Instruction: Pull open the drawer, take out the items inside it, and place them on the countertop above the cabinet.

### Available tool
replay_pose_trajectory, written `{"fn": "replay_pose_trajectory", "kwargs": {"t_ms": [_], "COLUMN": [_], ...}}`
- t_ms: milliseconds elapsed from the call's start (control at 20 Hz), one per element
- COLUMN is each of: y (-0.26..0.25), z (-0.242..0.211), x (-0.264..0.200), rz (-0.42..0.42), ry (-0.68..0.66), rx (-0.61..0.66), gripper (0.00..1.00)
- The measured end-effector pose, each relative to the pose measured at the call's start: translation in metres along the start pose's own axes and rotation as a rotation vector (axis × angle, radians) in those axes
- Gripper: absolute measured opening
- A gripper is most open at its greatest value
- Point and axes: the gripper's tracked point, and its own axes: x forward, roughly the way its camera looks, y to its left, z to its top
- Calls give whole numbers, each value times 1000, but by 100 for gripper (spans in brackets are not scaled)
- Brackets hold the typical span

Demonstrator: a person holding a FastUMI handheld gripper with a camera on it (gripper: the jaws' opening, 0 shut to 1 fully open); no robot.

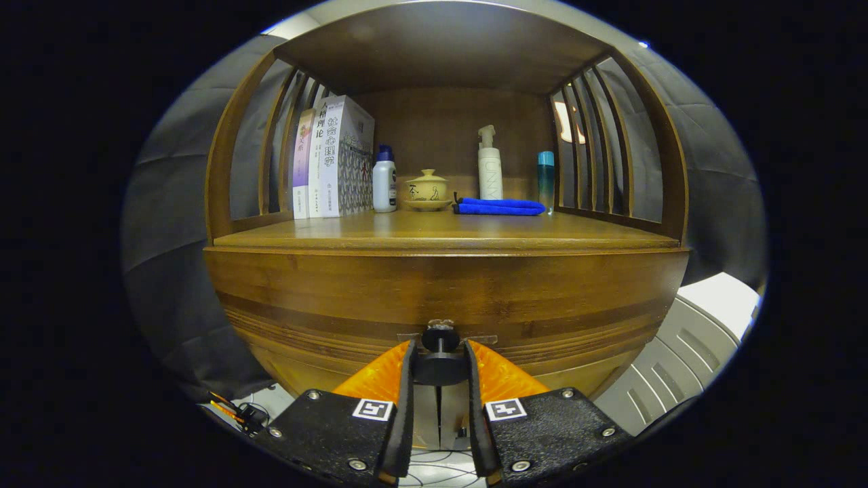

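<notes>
Gripping the drawer knob (441, 358) is the step in hand: the gripper (441, 352) is set square to the cabinet front, its two fingers closed on either side of the dark round knob, pressing it between them. The knob is held by its head rather than its thin stem, presumably so that a straight pull can be taken without slipping. The drawer (444, 318) is judged closed or barely started, since its front lies flush with the cabinet body and no contents are exposed. The countertop (441, 234) above is left bare along its front strip, where the items are meant to be set down; books (332, 159), a small white bottle (384, 179), a lidded yellow cup (427, 190), a pump bottle (489, 166), a folded blue cloth (500, 206) and a teal bottle (546, 177) are kept at the back.
</notes>
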Motion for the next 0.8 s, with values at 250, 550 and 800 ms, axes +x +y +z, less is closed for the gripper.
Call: {"fn": "replay_pose_trajectory", "kwargs": {"t_ms": [250, 550, 800], "y": [0, 0, 0], "z": [-9, -19, -33], "x": [-32, -80, -122], "rz": [-18, -3, 1], "ry": [11, 7, 15], "rx": [-9, -13, -27], "gripper": [36, 36, 36]}}
